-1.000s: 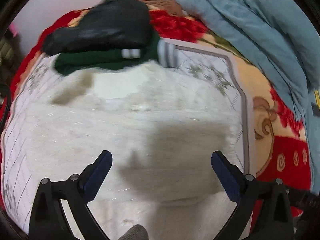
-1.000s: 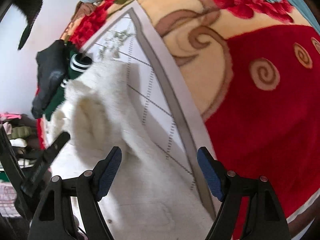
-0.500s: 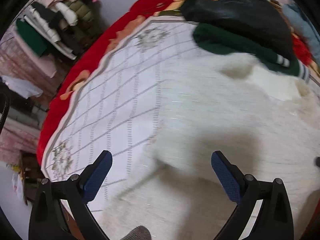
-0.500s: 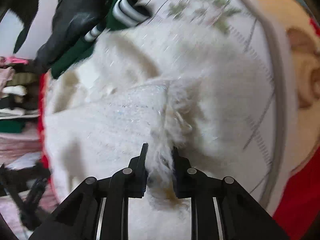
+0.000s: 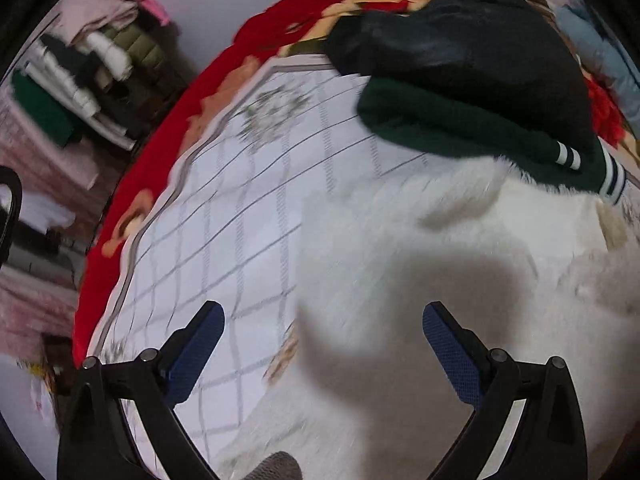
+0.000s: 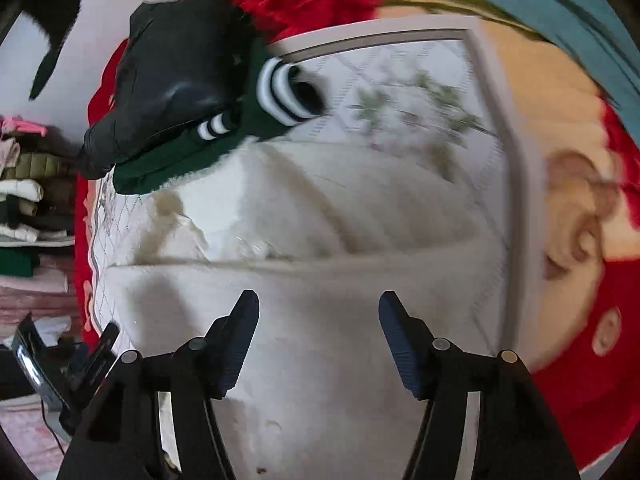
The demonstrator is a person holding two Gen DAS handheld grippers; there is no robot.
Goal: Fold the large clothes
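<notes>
A large white fluffy garment [image 5: 460, 280] lies spread on the bed's white quilted cover [image 5: 240, 220]. It also fills the middle of the right wrist view [image 6: 320, 240], with a fold line running across it. My left gripper [image 5: 322, 340] is open and empty, just above the garment's left edge. My right gripper [image 6: 318, 332] is open and empty, hovering over the garment's near part.
A folded black jacket [image 5: 472, 52] on a dark green striped sweater [image 5: 460, 128] sits at the garment's far edge; they also show in the right wrist view [image 6: 180, 80]. A red patterned blanket [image 6: 600, 340] lies under the cover. Stacked clothes [image 5: 80, 80] stand beside the bed.
My right gripper was shut on a tuft of the white garment half a second ago; it has let go and stands open. My left gripper has swung left toward the garment's left edge.
</notes>
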